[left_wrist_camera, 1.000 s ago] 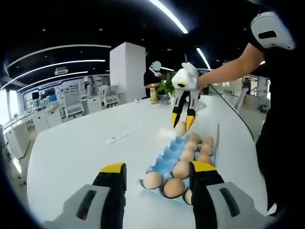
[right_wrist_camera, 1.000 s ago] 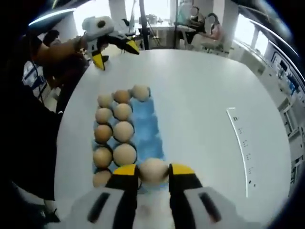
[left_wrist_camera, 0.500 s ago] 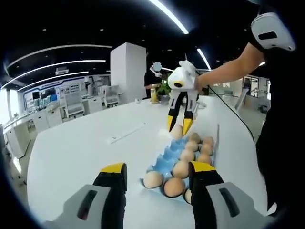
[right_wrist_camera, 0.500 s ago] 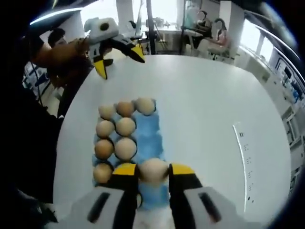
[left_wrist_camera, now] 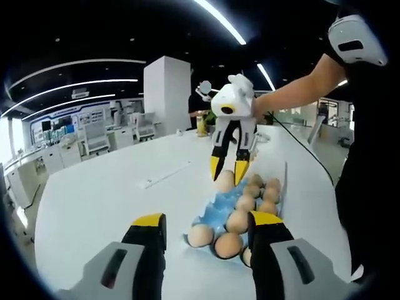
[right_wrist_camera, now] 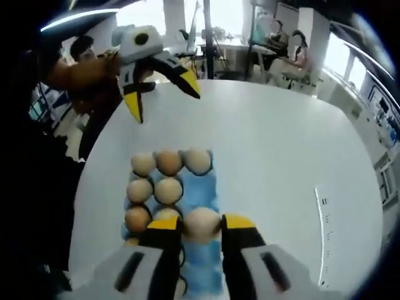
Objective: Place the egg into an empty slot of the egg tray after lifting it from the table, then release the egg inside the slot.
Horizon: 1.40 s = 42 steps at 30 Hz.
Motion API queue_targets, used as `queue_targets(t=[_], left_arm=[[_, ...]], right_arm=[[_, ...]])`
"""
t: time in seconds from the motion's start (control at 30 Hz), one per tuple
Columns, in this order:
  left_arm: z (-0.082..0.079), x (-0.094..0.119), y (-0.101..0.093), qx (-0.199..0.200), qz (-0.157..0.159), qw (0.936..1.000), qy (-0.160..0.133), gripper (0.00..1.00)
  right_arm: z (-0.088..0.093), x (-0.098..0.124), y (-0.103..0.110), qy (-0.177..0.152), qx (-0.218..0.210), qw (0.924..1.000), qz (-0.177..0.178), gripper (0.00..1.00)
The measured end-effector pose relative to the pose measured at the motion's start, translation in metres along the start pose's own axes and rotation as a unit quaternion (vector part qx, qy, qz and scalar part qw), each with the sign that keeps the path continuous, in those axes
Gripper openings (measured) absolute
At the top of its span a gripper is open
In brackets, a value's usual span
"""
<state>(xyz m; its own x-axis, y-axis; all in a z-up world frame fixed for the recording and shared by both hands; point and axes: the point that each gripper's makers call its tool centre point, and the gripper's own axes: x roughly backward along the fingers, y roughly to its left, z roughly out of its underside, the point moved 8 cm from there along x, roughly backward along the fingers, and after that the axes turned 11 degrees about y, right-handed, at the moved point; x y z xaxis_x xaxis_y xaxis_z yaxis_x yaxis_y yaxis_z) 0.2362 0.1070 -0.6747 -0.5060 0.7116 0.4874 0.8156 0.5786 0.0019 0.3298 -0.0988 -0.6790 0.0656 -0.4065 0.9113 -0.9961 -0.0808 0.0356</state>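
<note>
Right claw (right_wrist_camera: 201,225): yellow-tipped jaws clamped on a smooth, rounded tan egg (right_wrist_camera: 201,223), held above the blue moulded egg tray (right_wrist_camera: 201,187).
Egg tray: dimpled slots, matte brown eggs (right_wrist_camera: 167,162) filling those from 9 to 12 o'clock of the held egg.
Counter (right_wrist_camera: 281,144): glossy white, rounded edge.
Left claw (left_wrist_camera: 205,226): jaws spread wide, empty, low over the counter short of the tray's near end.
Right claw seen in the left gripper view (left_wrist_camera: 226,170), at 12 o'clock beyond the tray's near eggs.
</note>
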Motion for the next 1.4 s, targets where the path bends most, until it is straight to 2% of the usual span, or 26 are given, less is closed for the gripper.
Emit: queue_targets(t=[0.4,0.87,1.4], left_arm=[[0.000,0.002,0.003,-0.002,-0.006,1.0000,-0.001,0.54],[0.001,0.004,0.003,0.001,-0.006,1.0000,0.001,0.52],[0.002,0.006,0.003,0.004,-0.007,1.0000,0.003,0.52]], right_arm=[[-0.017,-0.012,0.002,-0.002,0.020,0.9997,-0.012,0.24],[-0.027,-0.022,0.001,-0.004,0.031,0.9994,-0.018,0.24],[-0.033,-0.046,0.000,0.011,0.036,0.9990,-0.025,0.24]])
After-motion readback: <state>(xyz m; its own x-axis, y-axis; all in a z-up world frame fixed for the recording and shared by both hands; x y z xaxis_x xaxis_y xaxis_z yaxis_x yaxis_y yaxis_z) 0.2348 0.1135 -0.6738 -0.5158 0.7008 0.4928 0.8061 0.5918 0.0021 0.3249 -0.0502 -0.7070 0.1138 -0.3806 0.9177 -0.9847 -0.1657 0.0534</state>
